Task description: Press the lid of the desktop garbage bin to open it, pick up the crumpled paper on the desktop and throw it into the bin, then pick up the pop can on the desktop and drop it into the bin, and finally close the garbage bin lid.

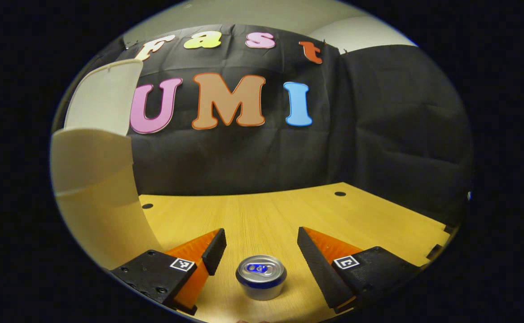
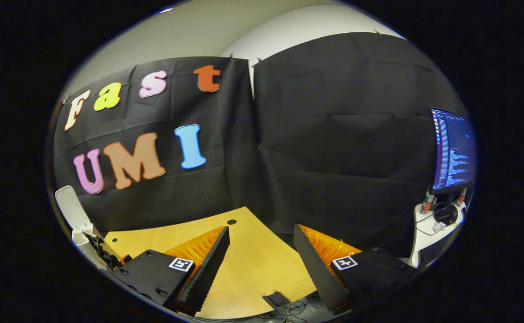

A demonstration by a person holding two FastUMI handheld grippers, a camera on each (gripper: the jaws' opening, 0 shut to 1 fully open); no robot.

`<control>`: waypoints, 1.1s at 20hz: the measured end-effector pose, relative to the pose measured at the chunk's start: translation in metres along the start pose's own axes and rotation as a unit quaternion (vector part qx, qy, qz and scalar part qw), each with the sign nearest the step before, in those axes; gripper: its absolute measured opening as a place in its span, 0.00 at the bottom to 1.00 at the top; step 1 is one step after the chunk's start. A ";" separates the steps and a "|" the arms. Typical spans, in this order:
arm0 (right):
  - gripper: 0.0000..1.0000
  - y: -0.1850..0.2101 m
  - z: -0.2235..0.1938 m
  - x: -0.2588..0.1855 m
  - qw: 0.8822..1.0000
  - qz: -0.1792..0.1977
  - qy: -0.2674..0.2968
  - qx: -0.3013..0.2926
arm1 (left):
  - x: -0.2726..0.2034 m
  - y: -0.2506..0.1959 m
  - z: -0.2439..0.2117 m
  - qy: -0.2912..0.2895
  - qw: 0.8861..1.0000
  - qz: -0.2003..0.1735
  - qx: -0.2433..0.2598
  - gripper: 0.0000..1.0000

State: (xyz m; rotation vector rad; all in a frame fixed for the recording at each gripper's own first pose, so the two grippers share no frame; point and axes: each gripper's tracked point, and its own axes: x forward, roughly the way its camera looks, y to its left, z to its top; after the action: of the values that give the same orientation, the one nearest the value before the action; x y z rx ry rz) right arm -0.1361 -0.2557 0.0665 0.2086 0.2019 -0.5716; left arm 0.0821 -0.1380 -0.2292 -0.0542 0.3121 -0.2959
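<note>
Left fingers: my left gripper point(image 1: 262, 244) is spread wide and holds nothing; the fingers stand apart on either side of bare wood.

Pop can: the pop can point(image 1: 261, 277) stands upright on the table point(image 1: 266, 215), between my left fingers and a little nearer me than their tips, touching neither one.

Bin: the garbage bin point(image 1: 98, 179) rises just beyond my left-hand finger in the left gripper view. Its lid point(image 1: 104, 96) stands up and tilted back, so I judge the bin open.

Right fingers: my right gripper point(image 2: 262, 244) is also spread wide with nothing in it. Between those fingers lies only the table's far corner and its edge.

Far things: in the right gripper view the lid shows again well off to the left of my fingers, and a monitor point(image 2: 452, 150) sits far out to the right.

Paper: I see no crumpled paper on the wood ahead of either pair of fingers. Whether it lies inside the bin I cannot tell.

Progress: the lid-opening looks done and the paper step probably is too.

Left to do: closing on the can, dropping it in, then shutting the lid.
</note>
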 end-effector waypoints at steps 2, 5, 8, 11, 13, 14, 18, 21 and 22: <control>0.96 -0.015 -0.005 -0.004 1.000 -0.024 0.002 0.010 | 0.006 0.001 -0.027 0.032 0.999 0.005 -0.004 0.96; 0.96 -0.020 -0.019 -0.006 0.999 -0.045 0.007 0.013 | 0.009 0.001 -0.061 0.080 0.997 0.010 -0.016 0.96; 0.96 -0.012 -0.036 -0.007 0.999 -0.045 0.013 0.007 | 0.008 0.003 -0.082 0.112 0.993 0.024 -0.027 0.95; 0.96 -0.009 -0.043 0.000 0.999 -0.043 0.017 -0.013 | 0.007 -0.002 -0.081 0.117 0.993 0.024 -0.022 0.79; 0.96 -0.006 -0.046 0.004 0.999 -0.038 0.017 -0.024 | 0.005 0.000 -0.077 0.118 0.993 0.021 -0.020 0.77; 0.96 -0.004 -0.047 0.006 0.999 -0.034 0.018 -0.029 | 0.004 0.000 -0.069 0.114 0.993 0.019 -0.021 0.78; 0.96 0.008 -0.055 0.016 0.999 -0.013 0.022 -0.027 | -0.012 -0.003 -0.016 0.084 0.996 0.003 -0.041 0.78; 0.96 0.013 -0.070 0.027 0.999 0.003 0.036 -0.017 | -0.025 -0.009 0.044 0.037 0.998 -0.016 -0.051 0.77; 0.96 0.014 -0.076 0.031 0.999 0.009 0.039 -0.017 | -0.030 -0.007 0.063 0.029 0.999 -0.018 -0.039 0.77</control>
State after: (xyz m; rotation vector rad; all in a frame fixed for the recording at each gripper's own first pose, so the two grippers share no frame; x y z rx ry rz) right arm -0.1125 -0.2409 -0.0117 0.2002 0.2851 -0.5430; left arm 0.0721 -0.1353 -0.1598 -0.1289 0.3810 -0.3205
